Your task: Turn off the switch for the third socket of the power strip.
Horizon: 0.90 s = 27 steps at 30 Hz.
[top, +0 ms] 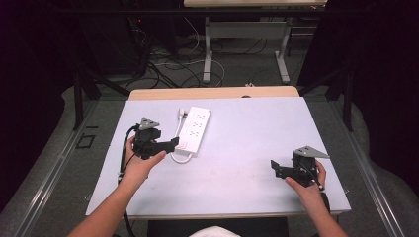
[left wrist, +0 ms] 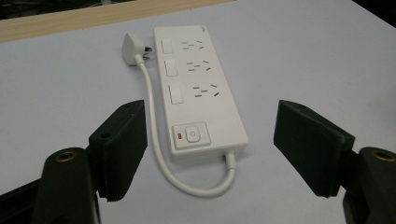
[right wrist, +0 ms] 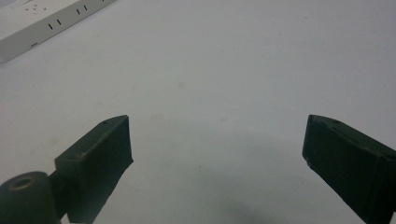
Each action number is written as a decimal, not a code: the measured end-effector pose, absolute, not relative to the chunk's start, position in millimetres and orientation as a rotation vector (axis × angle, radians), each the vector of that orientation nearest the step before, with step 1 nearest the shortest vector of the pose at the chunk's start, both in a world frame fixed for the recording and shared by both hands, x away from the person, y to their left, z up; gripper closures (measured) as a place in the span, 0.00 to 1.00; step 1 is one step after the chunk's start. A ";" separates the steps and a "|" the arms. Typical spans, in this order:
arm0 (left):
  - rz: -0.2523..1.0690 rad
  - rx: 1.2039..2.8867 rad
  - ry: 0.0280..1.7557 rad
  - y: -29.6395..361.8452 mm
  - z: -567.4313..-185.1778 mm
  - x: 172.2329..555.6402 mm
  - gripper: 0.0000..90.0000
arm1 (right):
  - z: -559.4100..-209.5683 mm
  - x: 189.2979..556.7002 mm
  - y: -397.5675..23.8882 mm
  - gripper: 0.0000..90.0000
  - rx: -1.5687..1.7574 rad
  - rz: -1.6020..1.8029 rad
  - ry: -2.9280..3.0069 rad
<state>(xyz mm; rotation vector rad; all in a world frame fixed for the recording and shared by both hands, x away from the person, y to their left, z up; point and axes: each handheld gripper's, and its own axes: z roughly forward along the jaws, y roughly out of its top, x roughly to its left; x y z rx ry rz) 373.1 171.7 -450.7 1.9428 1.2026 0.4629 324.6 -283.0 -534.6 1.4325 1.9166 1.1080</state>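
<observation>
Pale lavender-grey sheeting covers a table [top: 247, 148] with a wooden far edge, standing in a dim room with cables strewn on the floor beyond. On the table's left-centre lies a white power strip [top: 194, 128], flat with its sockets facing up. Its long axis runs from near the person toward the far edge, leaning slightly to the right as it recedes. In the left gripper view the strip [left wrist: 196, 88] shows three switched socket rows, with a master button and small red light at the near end. A short white cord [left wrist: 159, 144] leaves that near end, loops round and runs up along the strip's left side to a white plug [left wrist: 132, 48] lying beside the far end. The left gripper [top: 170, 144], held in the person's left hand [top: 141, 165], sits just beside the strip's near end, jaws spread wide and empty, aimed along the strip. The right gripper [top: 274, 167], held in the right hand [top: 306, 185] near the table's right front, is well apart from the strip, with jaws likewise wide apart over bare sheeting, holding nothing.
</observation>
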 end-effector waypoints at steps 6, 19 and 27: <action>0.464 1.969 1.181 166.0 -445.1 383.0 0.33 | -535.5 324.7 -281.8 0.08 1.428 1.109 1.917; 0.461 1.981 1.172 151.1 -440.1 406.0 0.35 | -536.3 324.8 -281.9 0.08 1.428 1.105 1.915; 0.452 1.975 1.179 145.8 -436.3 417.8 0.37 | -536.9 325.1 -282.4 0.08 1.425 1.104 1.922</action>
